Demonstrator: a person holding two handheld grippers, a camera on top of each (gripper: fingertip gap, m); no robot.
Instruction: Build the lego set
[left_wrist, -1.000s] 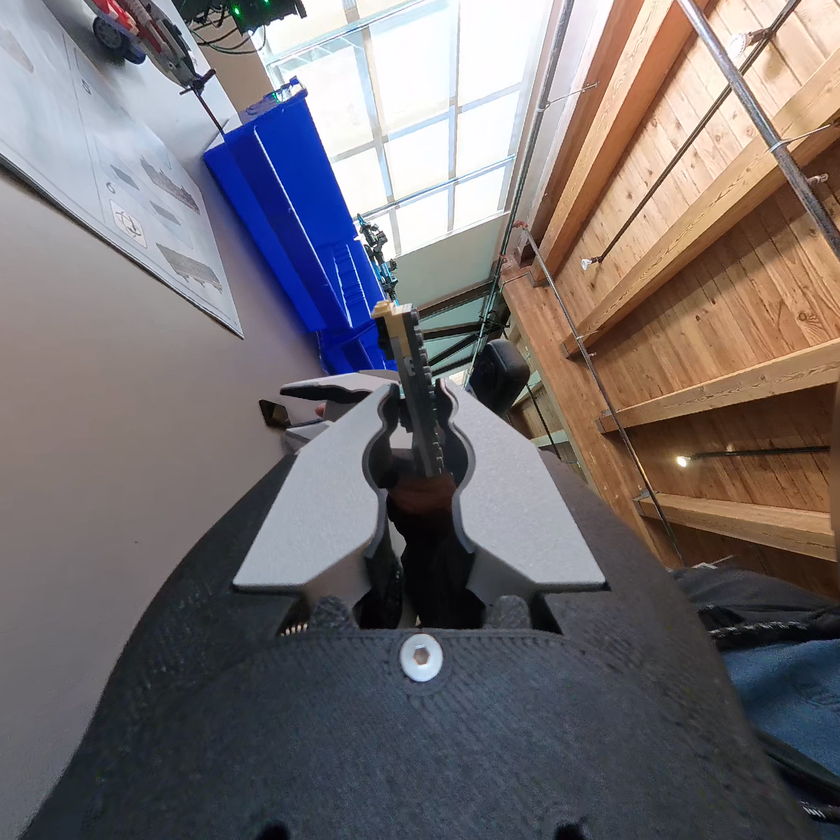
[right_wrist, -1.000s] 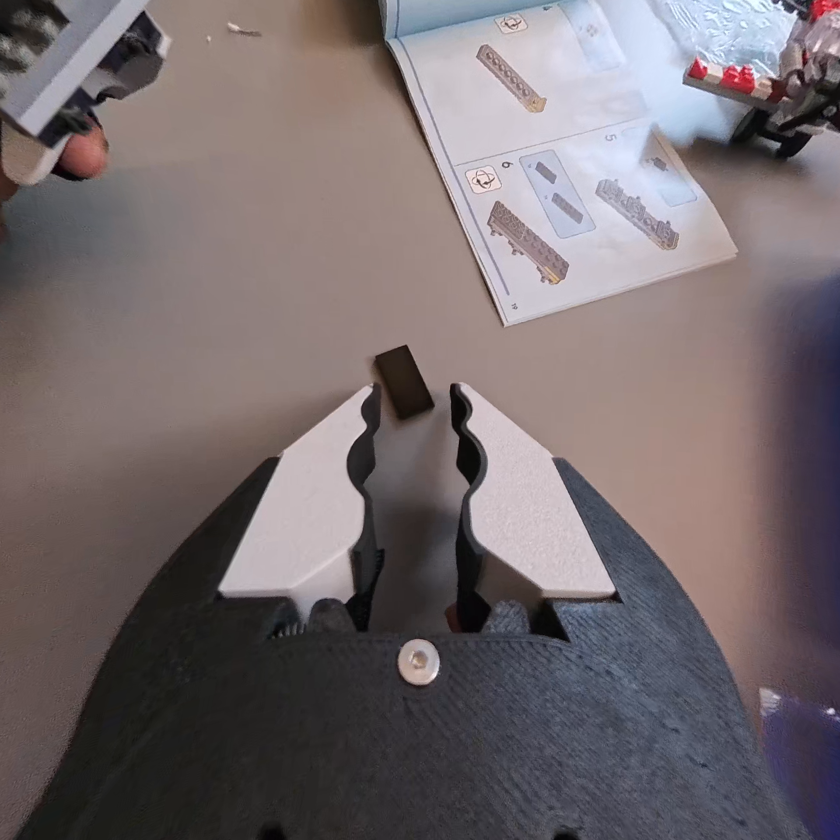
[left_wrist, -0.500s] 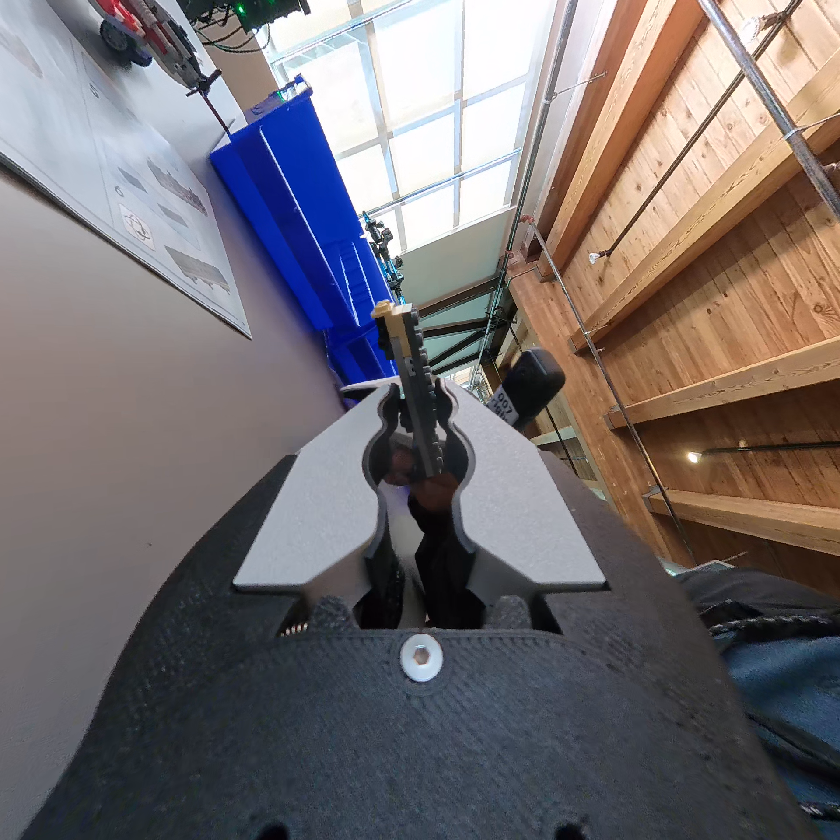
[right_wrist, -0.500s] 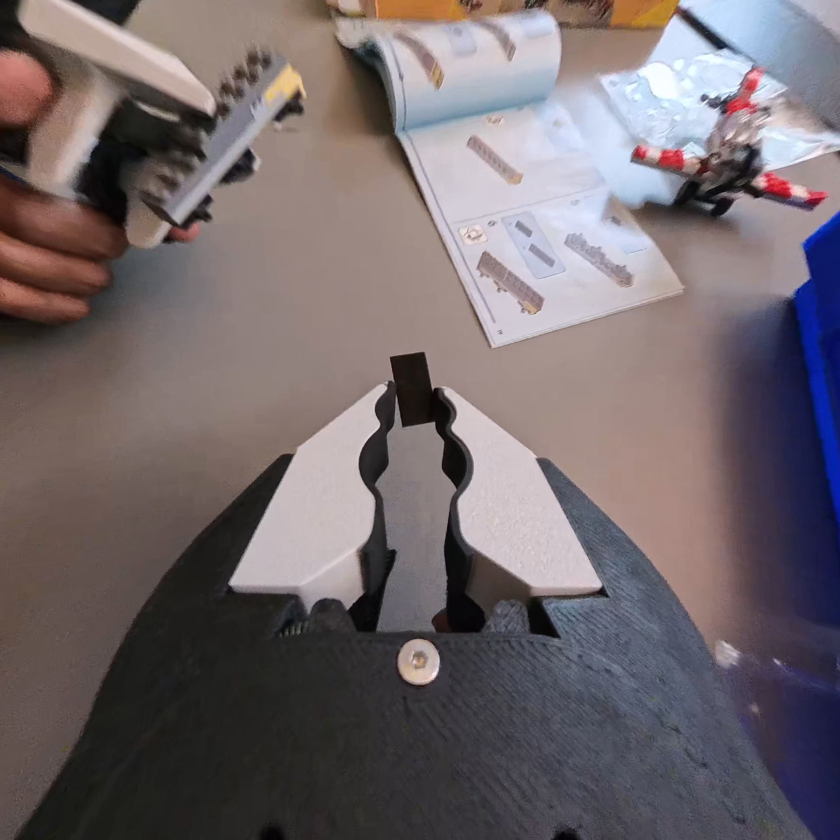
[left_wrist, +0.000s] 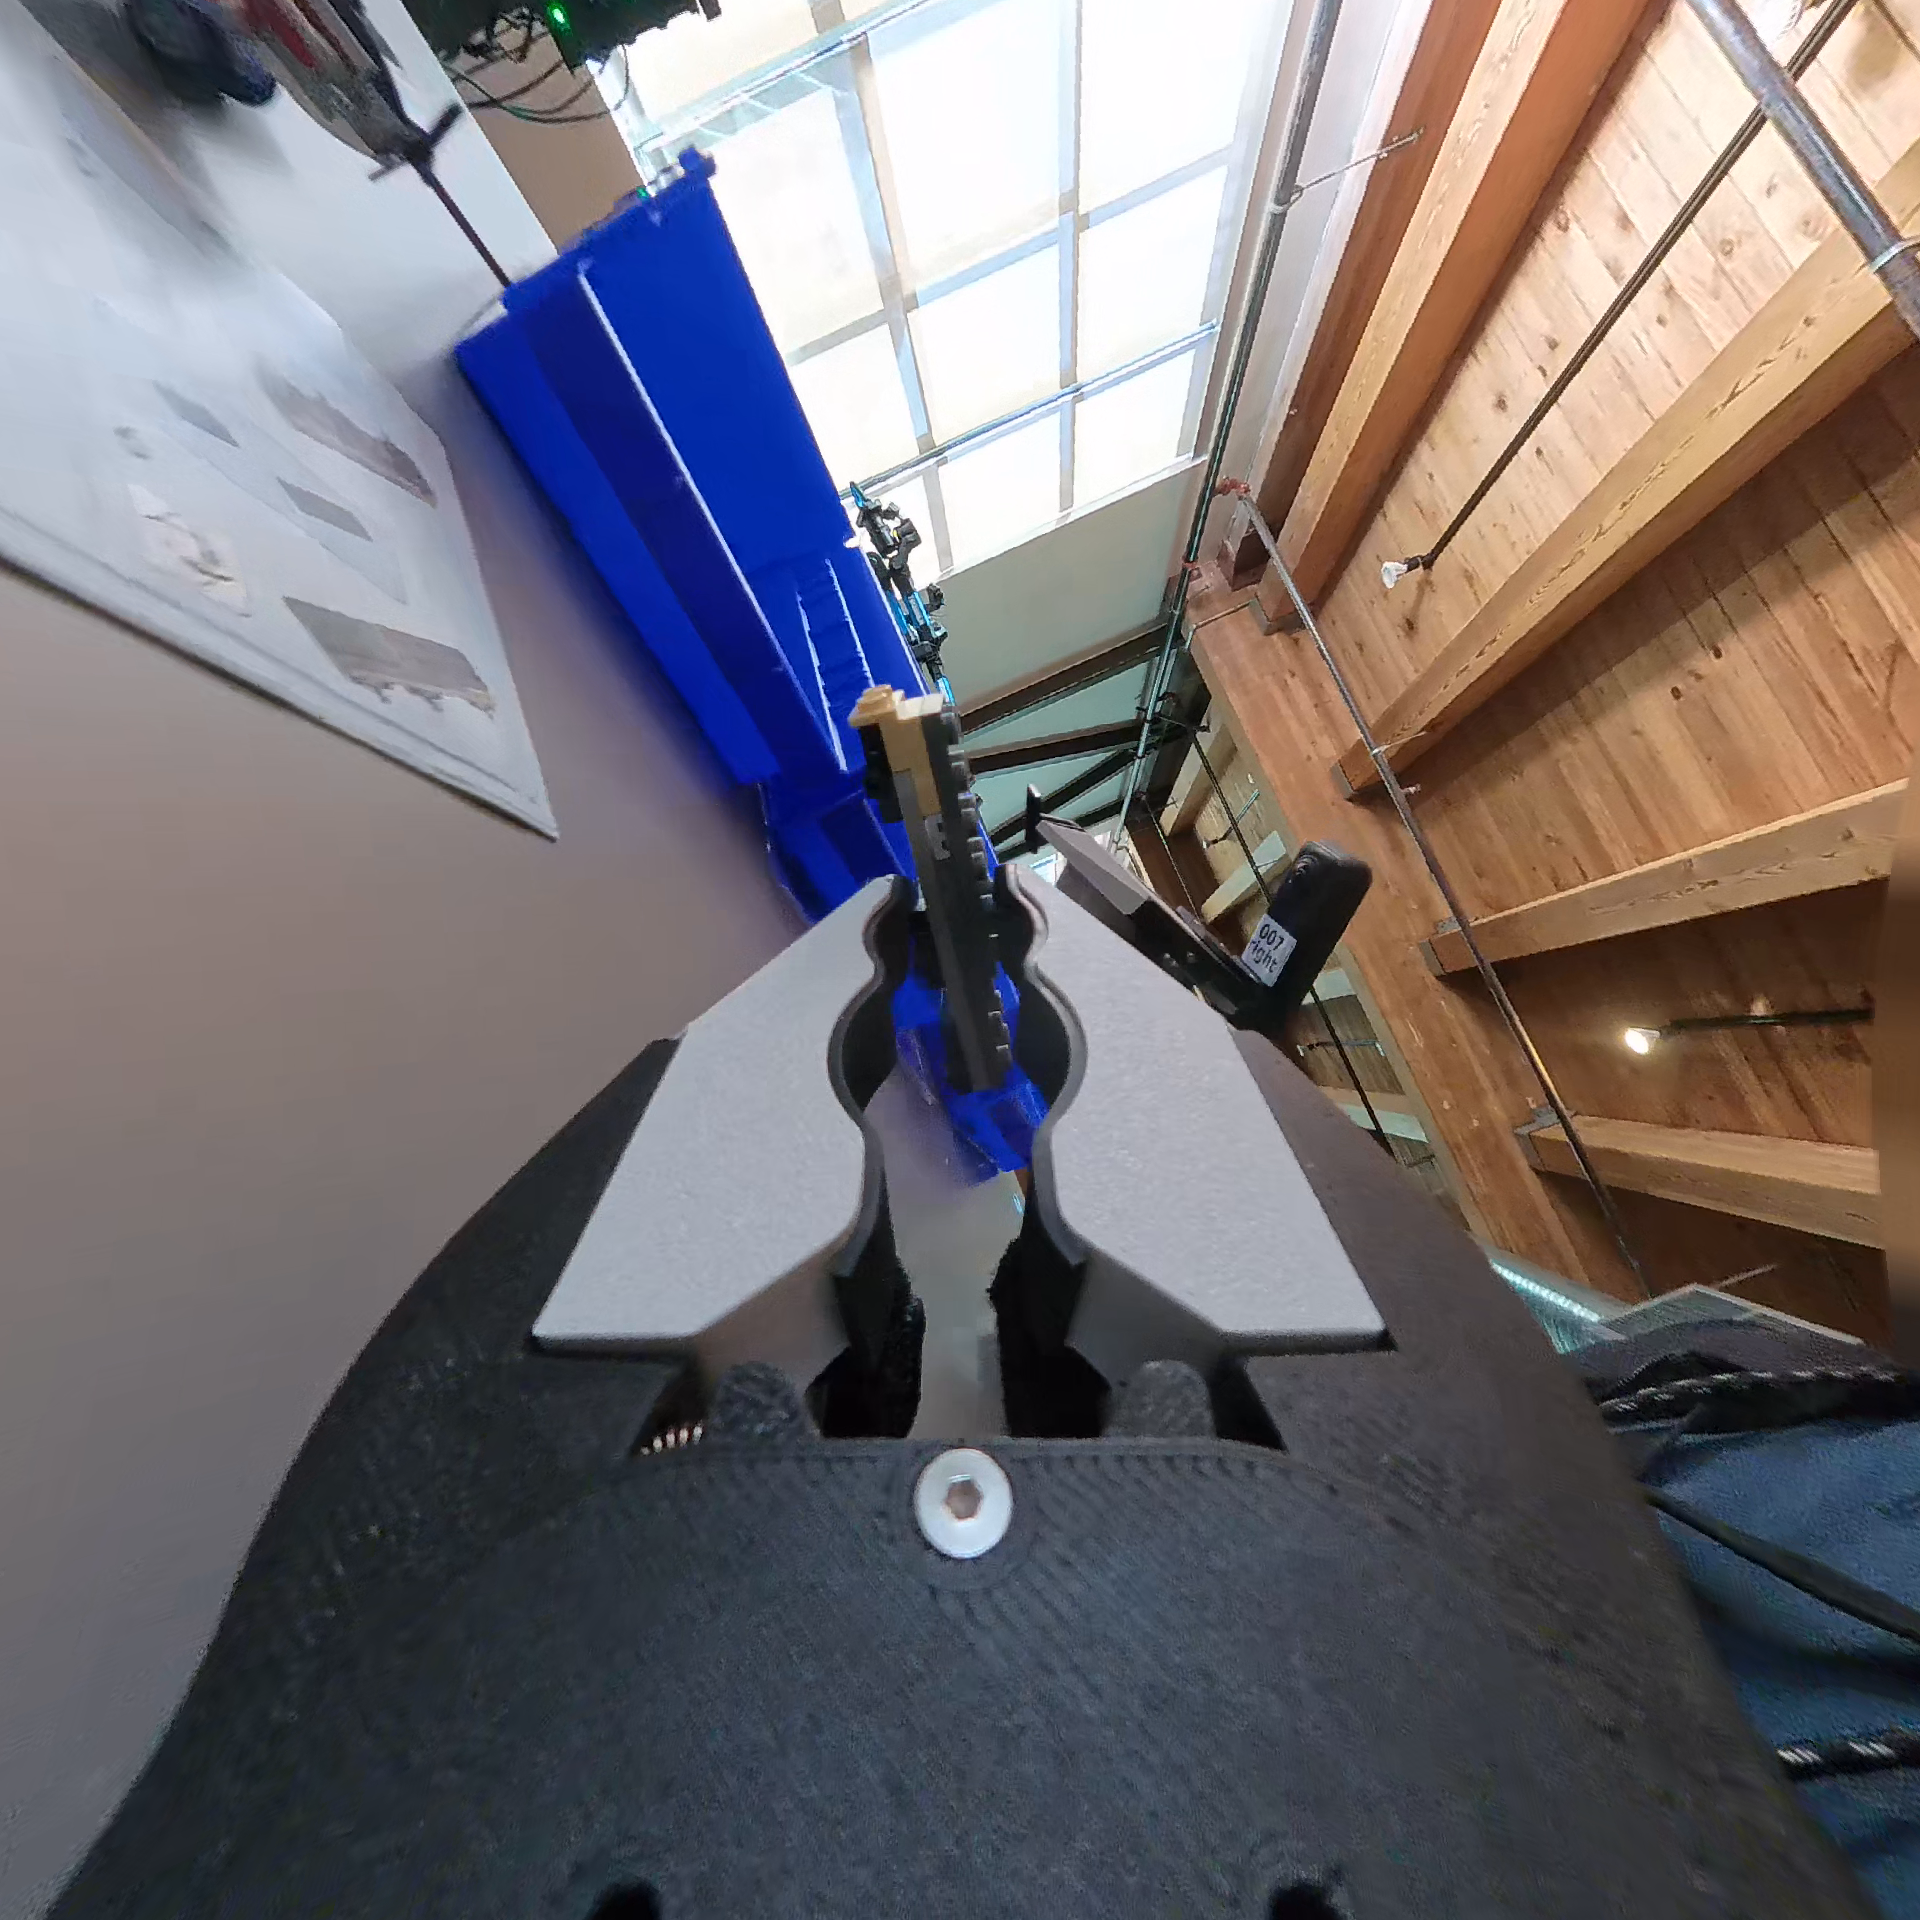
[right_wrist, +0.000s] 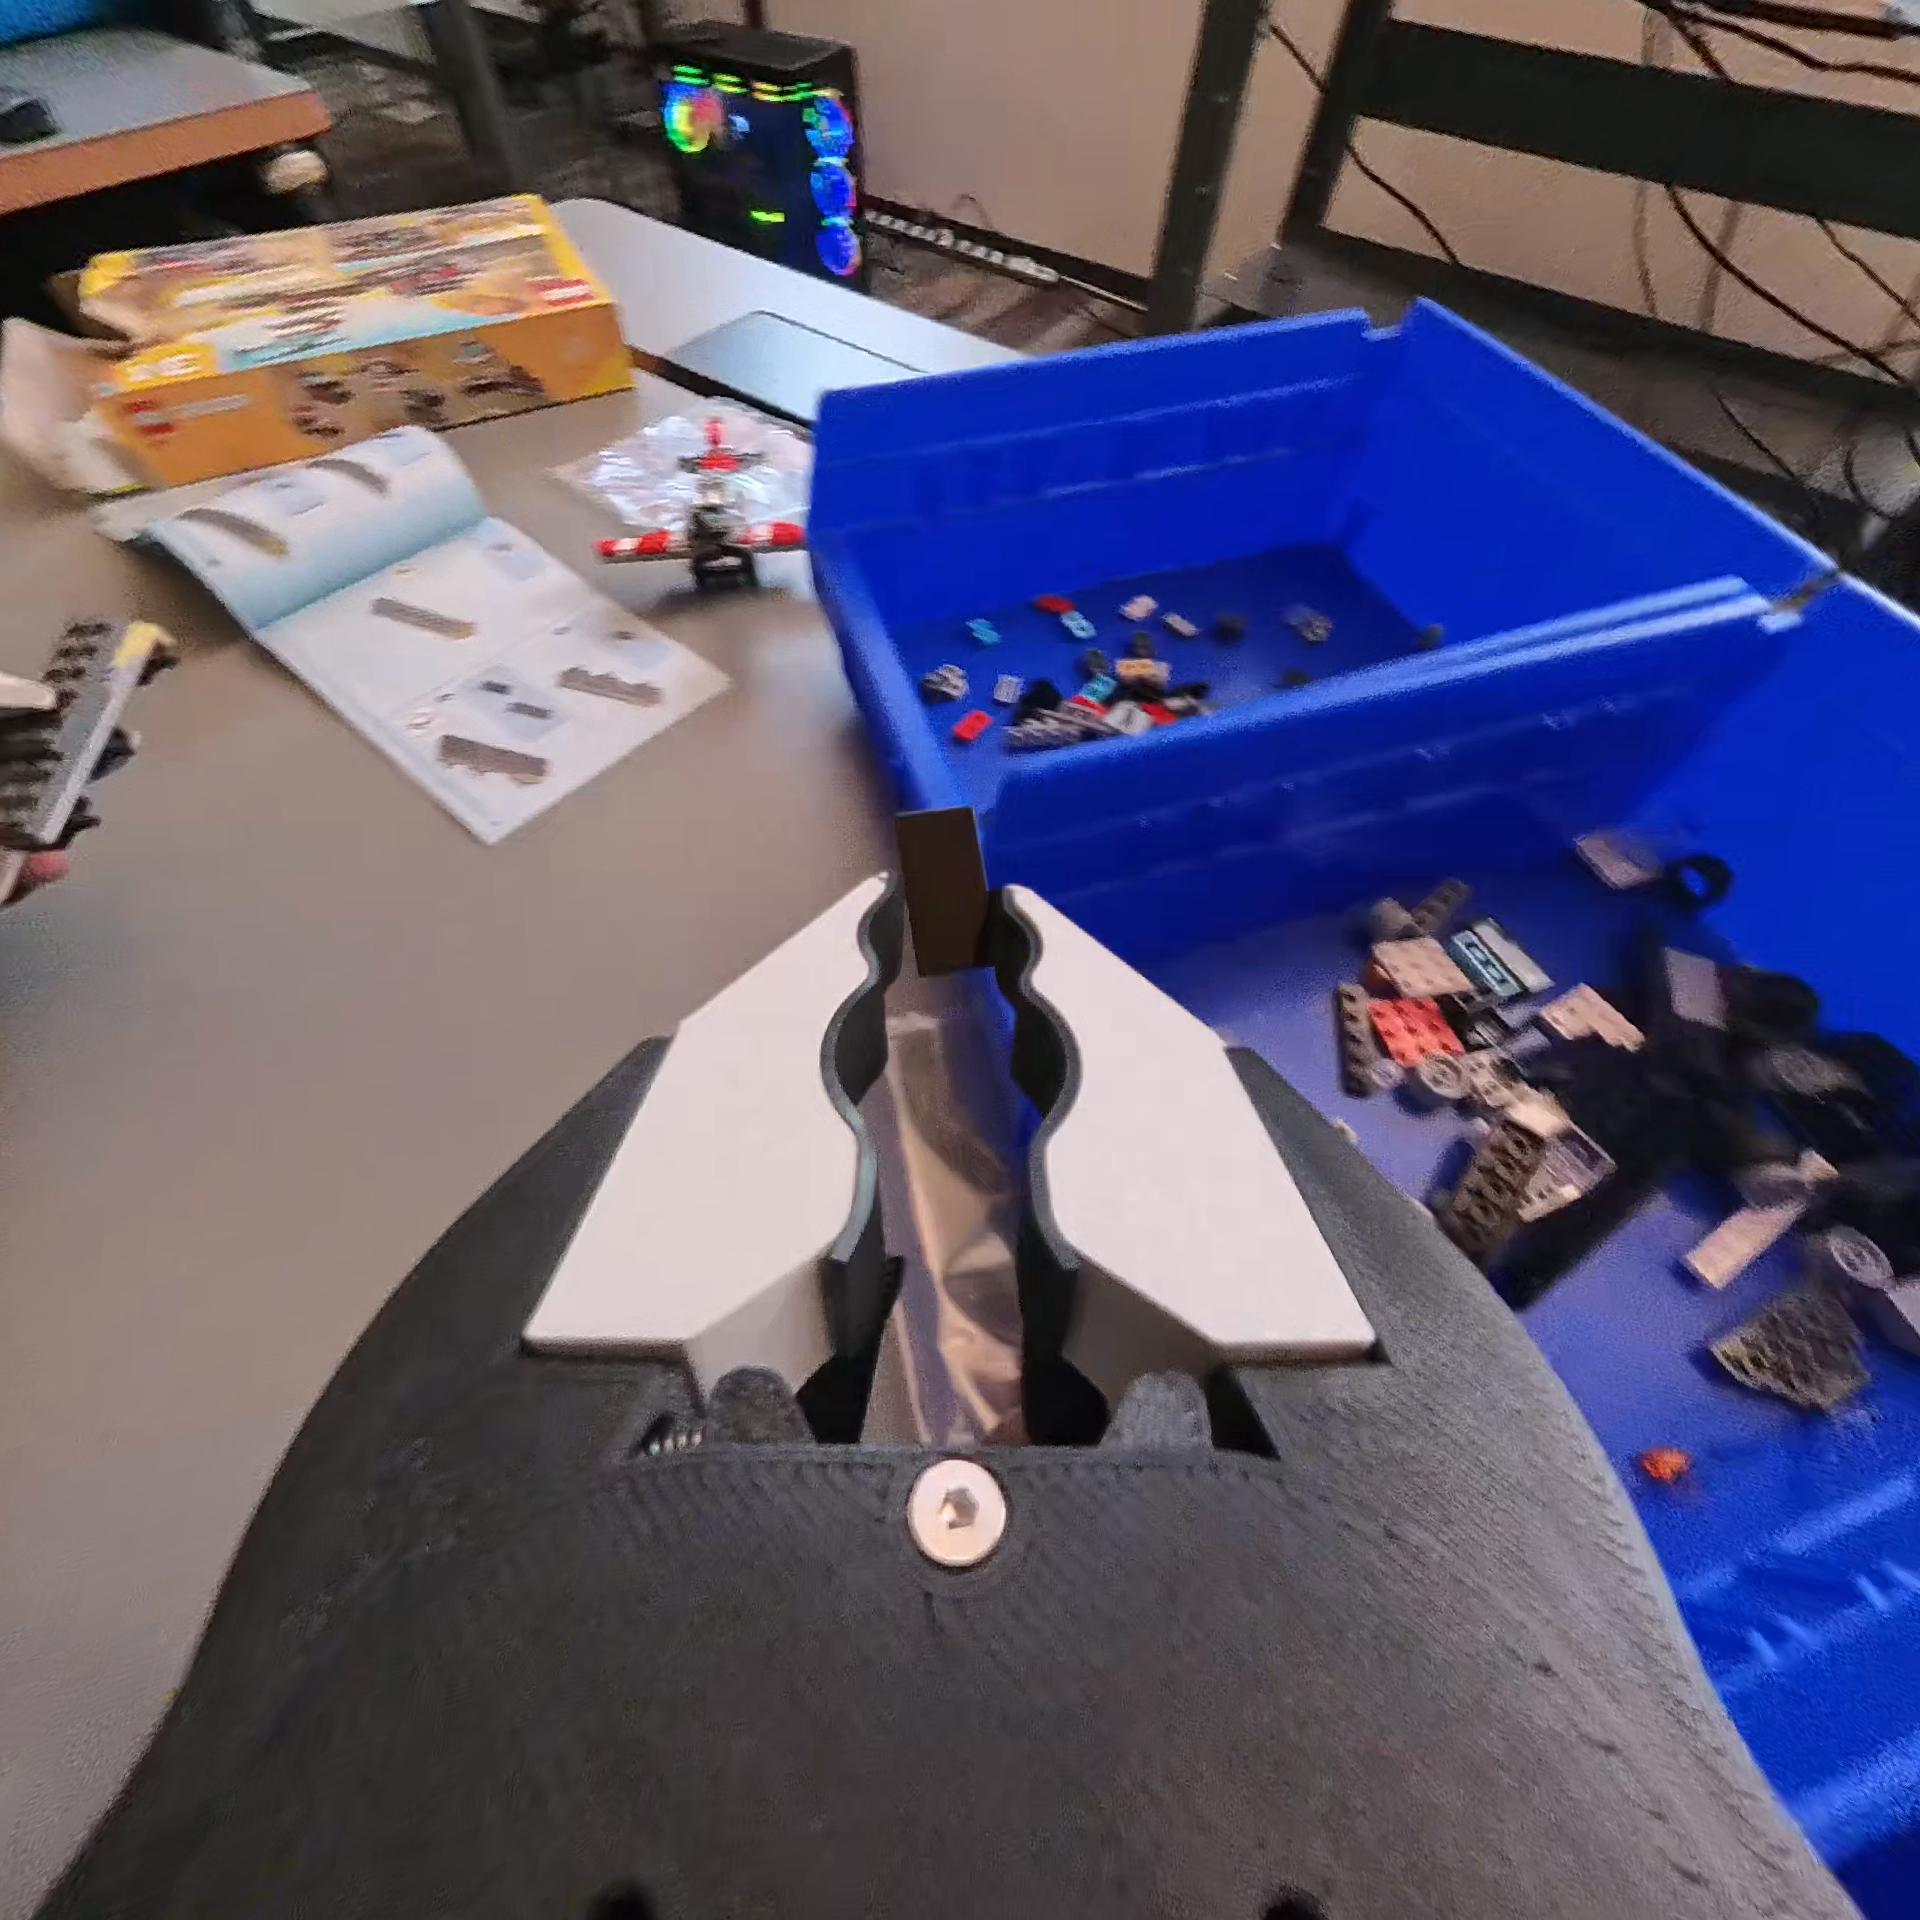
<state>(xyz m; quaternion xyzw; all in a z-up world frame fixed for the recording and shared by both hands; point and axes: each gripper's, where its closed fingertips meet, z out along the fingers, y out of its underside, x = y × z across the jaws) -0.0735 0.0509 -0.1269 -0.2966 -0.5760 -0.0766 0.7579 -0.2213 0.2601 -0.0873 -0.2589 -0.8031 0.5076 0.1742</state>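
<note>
My left gripper (left_wrist: 948, 894) is shut on a long grey lego assembly (left_wrist: 940, 862) with a tan piece at its tip, held on edge in the air; the assembly also shows at the left edge of the right wrist view (right_wrist: 88, 707). My right gripper (right_wrist: 943, 899) is shut on a small flat black tile (right_wrist: 940, 888), lifted off the grey table (right_wrist: 260, 1039). The right gripper also shows farther off in the left wrist view (left_wrist: 1195, 925). The open instruction booklet (right_wrist: 457, 634) lies on the table.
Two blue bins (right_wrist: 1299, 499) with several loose lego pieces stand to the right. A small red and white lego plane (right_wrist: 717, 530) sits on a clear bag. A yellow lego box (right_wrist: 343, 312) lies at the back. The booklet (left_wrist: 208, 499) and the bins (left_wrist: 675, 499) also show in the left wrist view. One gripper's finger ends stand about 25 centimetres off the other's.
My right gripper closed on the black tile, lifted it off the table and tilted up and to the right, bringing the bins into view. My left gripper still holds the assembly and shifted slightly.
</note>
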